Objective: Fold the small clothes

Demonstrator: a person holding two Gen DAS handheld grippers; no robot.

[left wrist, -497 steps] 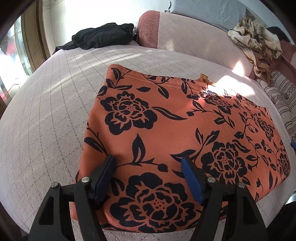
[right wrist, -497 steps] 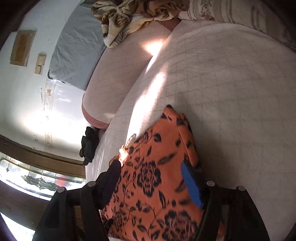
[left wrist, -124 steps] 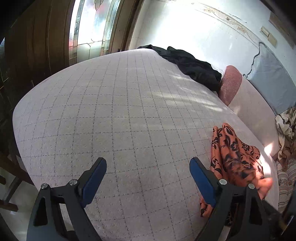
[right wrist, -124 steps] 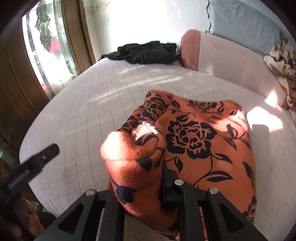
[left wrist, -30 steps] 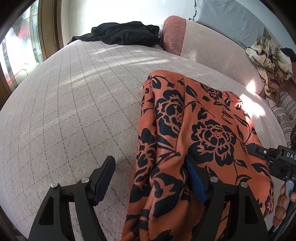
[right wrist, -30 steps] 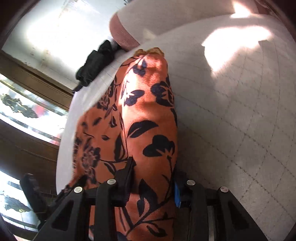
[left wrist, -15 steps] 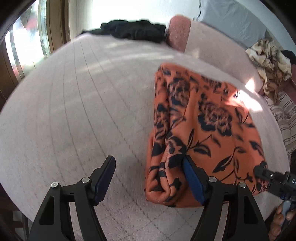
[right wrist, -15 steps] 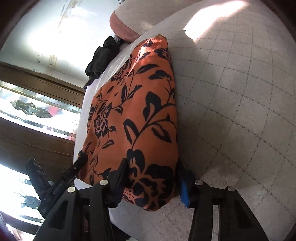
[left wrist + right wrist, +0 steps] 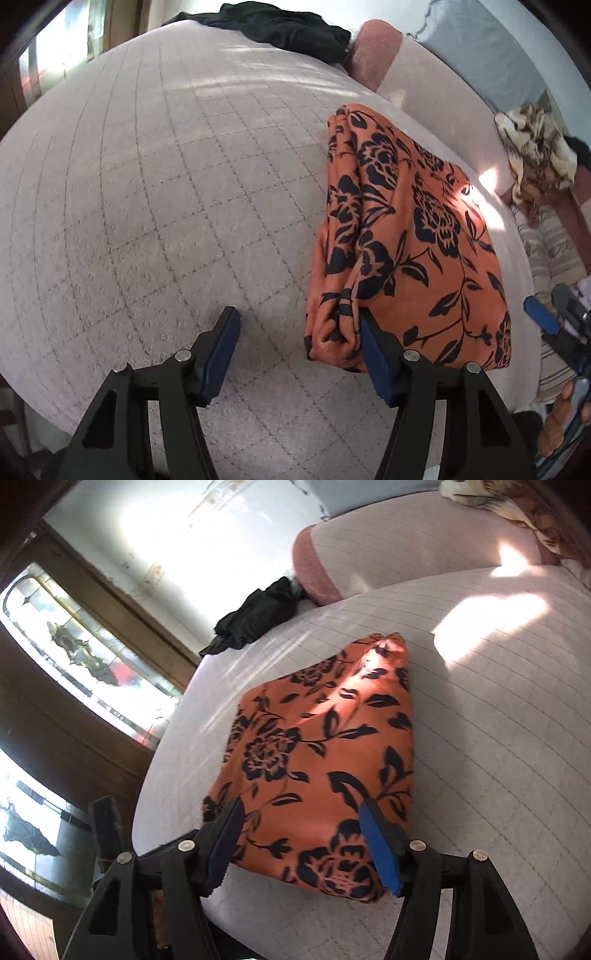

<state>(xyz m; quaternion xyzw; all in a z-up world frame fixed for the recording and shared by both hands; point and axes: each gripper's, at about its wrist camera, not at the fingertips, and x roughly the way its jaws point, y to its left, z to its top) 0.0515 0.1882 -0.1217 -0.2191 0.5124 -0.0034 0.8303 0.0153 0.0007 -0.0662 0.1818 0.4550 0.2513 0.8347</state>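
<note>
An orange garment with black flowers (image 9: pixel 402 236) lies folded into a narrow bundle on the pale quilted bed (image 9: pixel 166 192). My left gripper (image 9: pixel 299 350) is open and empty at the bundle's near left corner; its right finger touches the cloth edge. The garment (image 9: pixel 325 753) also fills the middle of the right wrist view. My right gripper (image 9: pixel 303 845) is open and empty, its fingers astride the near edge of the cloth, holding nothing. The right gripper (image 9: pixel 554 325) shows at the far right of the left wrist view.
A black garment (image 9: pixel 269 26) lies at the far end of the bed by a pink bolster (image 9: pixel 373 48). A beige patterned cloth (image 9: pixel 535 147) is heaped at the right. A wooden window frame (image 9: pixel 74 664) runs along the left. The bed's near edge drops off below both grippers.
The right gripper has opened and let go of the garment, which now rests on the bed. Both grippers have drawn back a little from the bundle.
</note>
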